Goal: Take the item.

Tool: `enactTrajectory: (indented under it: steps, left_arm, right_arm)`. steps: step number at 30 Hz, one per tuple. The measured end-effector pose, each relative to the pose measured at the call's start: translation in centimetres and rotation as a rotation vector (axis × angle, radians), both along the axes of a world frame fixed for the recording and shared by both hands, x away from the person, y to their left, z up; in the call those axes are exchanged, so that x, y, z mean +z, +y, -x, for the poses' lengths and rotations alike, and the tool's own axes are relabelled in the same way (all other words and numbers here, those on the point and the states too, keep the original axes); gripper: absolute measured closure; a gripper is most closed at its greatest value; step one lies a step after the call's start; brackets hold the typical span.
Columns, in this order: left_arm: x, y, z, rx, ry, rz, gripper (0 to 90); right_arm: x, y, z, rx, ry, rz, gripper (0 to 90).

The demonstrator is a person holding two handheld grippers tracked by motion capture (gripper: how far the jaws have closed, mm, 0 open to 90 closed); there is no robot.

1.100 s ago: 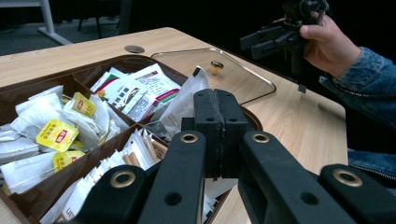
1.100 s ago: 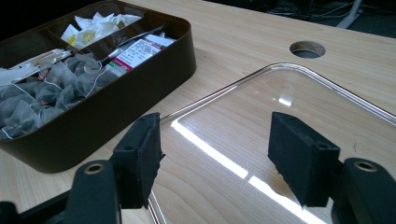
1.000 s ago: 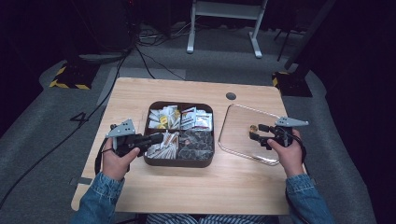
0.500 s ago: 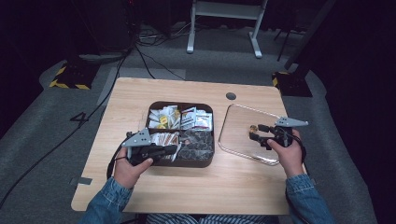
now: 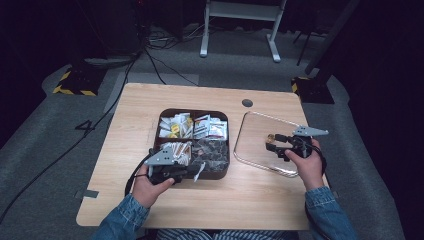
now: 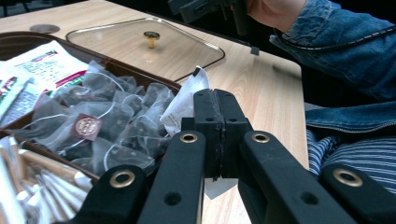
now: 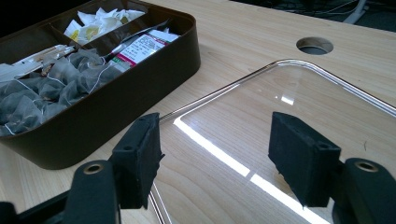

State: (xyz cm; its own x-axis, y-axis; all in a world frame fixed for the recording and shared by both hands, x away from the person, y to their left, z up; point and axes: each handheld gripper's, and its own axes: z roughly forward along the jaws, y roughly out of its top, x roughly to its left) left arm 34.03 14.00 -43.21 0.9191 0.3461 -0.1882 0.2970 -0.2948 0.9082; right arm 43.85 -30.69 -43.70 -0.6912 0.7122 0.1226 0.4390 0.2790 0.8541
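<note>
Four-compartment box [image 5: 220, 172] of tea bags [image 5: 212, 150]

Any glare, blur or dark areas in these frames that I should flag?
High view: table evenly lit, surroundings nearly black, picture soft overall. Right gripper view: bright glare streaks on the glass lid; near tongs slightly soft. Left gripper view: shut tongs sharp, pinching a white tag; packets at the lower left blurred, lid knob readable.

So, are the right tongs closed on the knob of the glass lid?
No, the right tongs stand wide open above the glass lid, with bare lid and table visible between their pads.
</note>
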Motion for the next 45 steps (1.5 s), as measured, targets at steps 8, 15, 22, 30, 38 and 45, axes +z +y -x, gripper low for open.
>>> enactTrajectory:
  steps: [8,15,22,30,38,45]
  left_arm:
    - [-1.2,-1.2,0.1,-0.040,0.034,-0.018,89.2]
    - [-2.0,-2.2,0.1,-0.072,0.052,-0.060,89.2]
    - [-3.1,-2.8,0.0,-0.079,0.071,-0.098,89.2]
    - [-4.0,-3.2,-0.2,-0.094,0.087,-0.145,89.1]
    - [-4.8,-4.0,-0.2,-0.123,0.098,-0.224,89.1]
    - [-5.3,-4.3,-0.3,-0.161,0.128,-0.248,88.4]
  right_arm:
    - [-0.1,0.0,0.0,-0.002,0.003,0.004,34.9]
    - [-0.1,-0.1,0.0,-0.006,0.008,-0.005,34.8]
    - [-0.2,-0.1,0.0,-0.004,0.008,-0.005,34.7]
    - [-0.2,0.0,0.0,-0.001,0.004,0.001,34.6]
    - [-0.1,0.0,0.0,-0.003,0.005,-0.001,34.5]
    - [-0.2,0.1,0.0,0.002,0.006,0.000,34.1]
